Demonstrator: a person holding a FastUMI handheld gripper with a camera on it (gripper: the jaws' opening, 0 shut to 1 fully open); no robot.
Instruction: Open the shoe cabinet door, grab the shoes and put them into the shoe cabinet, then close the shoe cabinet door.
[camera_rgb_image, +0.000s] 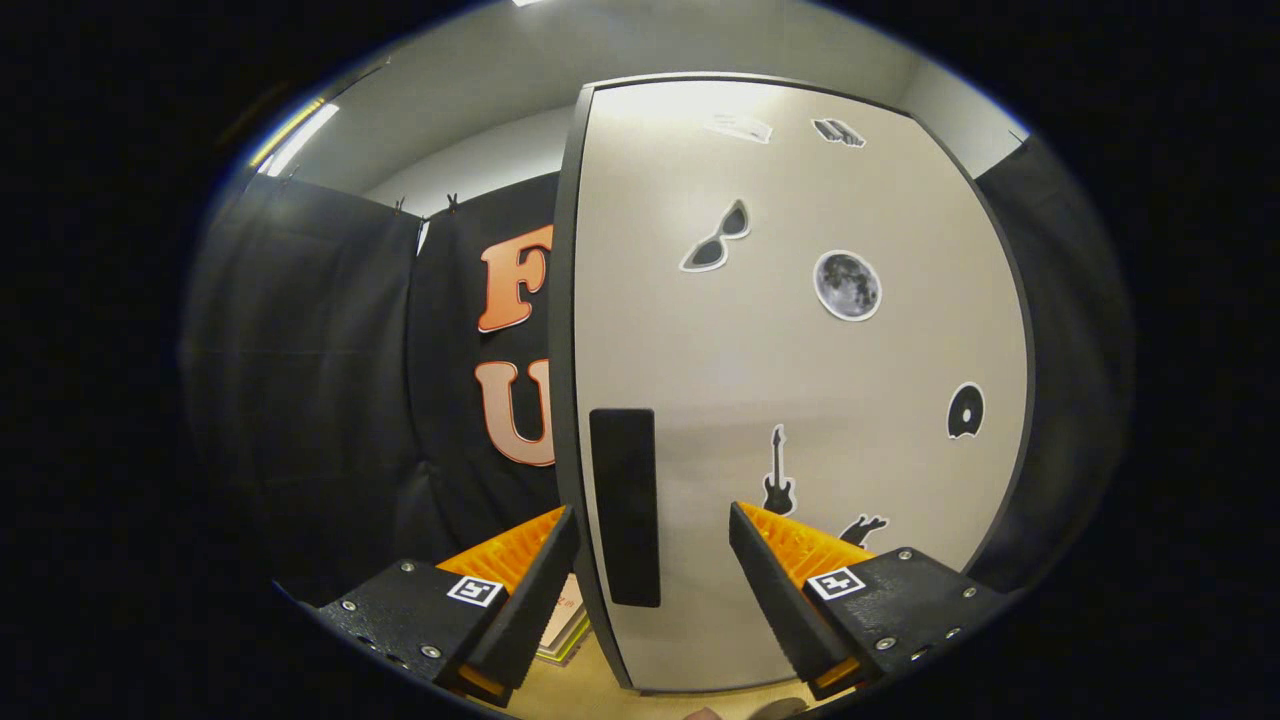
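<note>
The gripper (654, 530) sits nearest, its 2 orange ribbed fingers (515, 550) spread wide apart with nothing pressed between them. Each finger is backed by a black block carrying a small square marker (475, 590).

Just ahead, in the gap between the fingers, stands the black handle (624, 506), an upright rectangular strip set near the left edge of the shoe cabinet door (790, 380). The left finger lies to the left of the door's dark edge, the right finger in front of the door's face; neither finger touches the handle as far as can be told.

The door is a pale, cream-coloured panel with a dark border. Whether it is fully closed cannot be told. On its face are several stickers: a guitar (778, 472) just above the right finger, a record (965, 410) further right, a moon (847, 285) and sunglasses (716, 238) higher up, and 2 smaller ones near the top.

Below the left finger, a patch of light wooden floor (560, 690) shows, with some flat printed items (565, 620) lying beside the door's lower edge.

Beyond the door's left edge hangs the black cloth wall (320, 380), with the pale ceiling (520, 90) and a light strip (295, 135) above it.
</note>
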